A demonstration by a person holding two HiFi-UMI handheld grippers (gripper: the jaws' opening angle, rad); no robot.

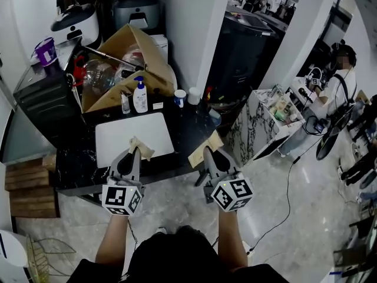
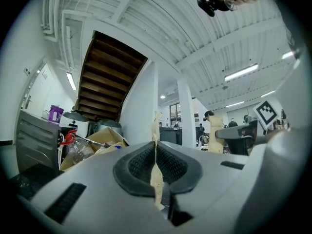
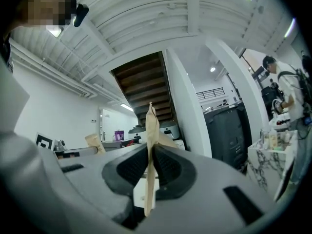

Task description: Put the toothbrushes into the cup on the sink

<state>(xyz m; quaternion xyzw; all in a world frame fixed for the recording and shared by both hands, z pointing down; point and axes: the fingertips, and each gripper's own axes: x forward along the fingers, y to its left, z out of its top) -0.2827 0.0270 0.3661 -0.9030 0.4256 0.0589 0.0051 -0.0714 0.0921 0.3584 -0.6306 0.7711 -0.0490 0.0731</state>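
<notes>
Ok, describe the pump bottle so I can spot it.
Find the black counter with the white sink set in it. Behind the sink's far edge, before the open cardboard box, stands the pump bottle: white with a blue pump, taller than the small clear bottle at its left.

The tan left toothbrush sleeve (image 1: 141, 148) is held over the sink's (image 1: 118, 134) 6 o'clock edge, the right toothbrush sleeve (image 1: 203, 151) past 4 o'clock. The white cup (image 1: 180, 97) stands upright at 1 o'clock.
</notes>
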